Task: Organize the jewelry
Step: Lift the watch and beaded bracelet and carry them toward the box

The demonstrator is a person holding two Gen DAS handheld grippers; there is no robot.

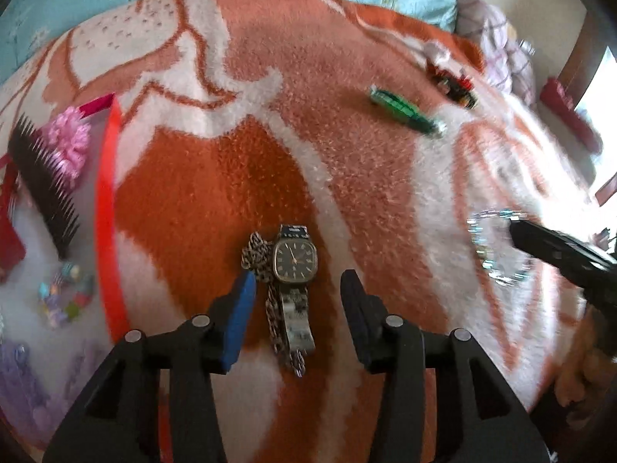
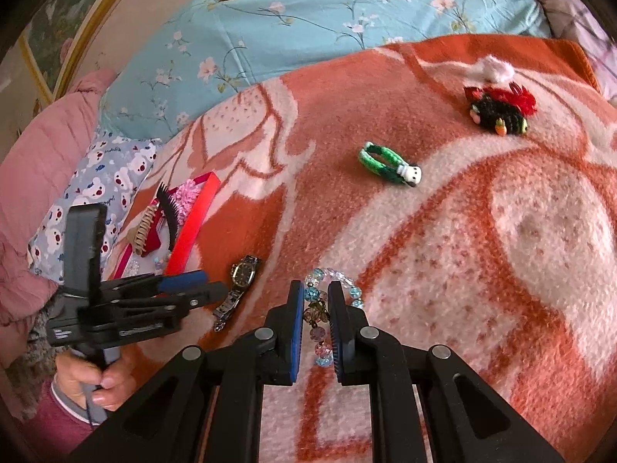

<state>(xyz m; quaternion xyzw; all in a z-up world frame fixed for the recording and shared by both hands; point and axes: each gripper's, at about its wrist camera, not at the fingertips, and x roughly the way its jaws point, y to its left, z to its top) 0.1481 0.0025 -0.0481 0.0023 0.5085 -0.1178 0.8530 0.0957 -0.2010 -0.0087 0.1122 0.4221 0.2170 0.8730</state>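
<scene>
Orange-and-white fleece blanket (image 1: 347, 162) over a bed, jewelry scattered on it. Wristwatch (image 1: 295, 260) with dark dial and metal band lies flat, a silver chain (image 1: 256, 254) bunched against its left side. Left gripper (image 1: 297, 289) hangs just above, fingers standing moderately apart on either side of the watch band, pads not touching it; nothing held. Right gripper (image 2: 315, 308) fingers narrow, clamped on a bead bracelet (image 2: 322, 320) of clear, blue and pink beads, which rests on the blanket near the watch.

Red-rimmed box (image 1: 106, 193) at the left holds a black comb (image 1: 42, 185), pink scrunchie (image 1: 69, 146) and small beads; likely the destination. Green woven band (image 2: 387, 164) and a black-and-red knitted piece (image 2: 501, 110) lie farther off, unsorted.

Step in hand, as judged: left lining up on the watch, right carrying the bracelet. Next move calls for lowering over the band, closing without snagging the chain.

Dial print too small to read. No legible writing elsewhere.
</scene>
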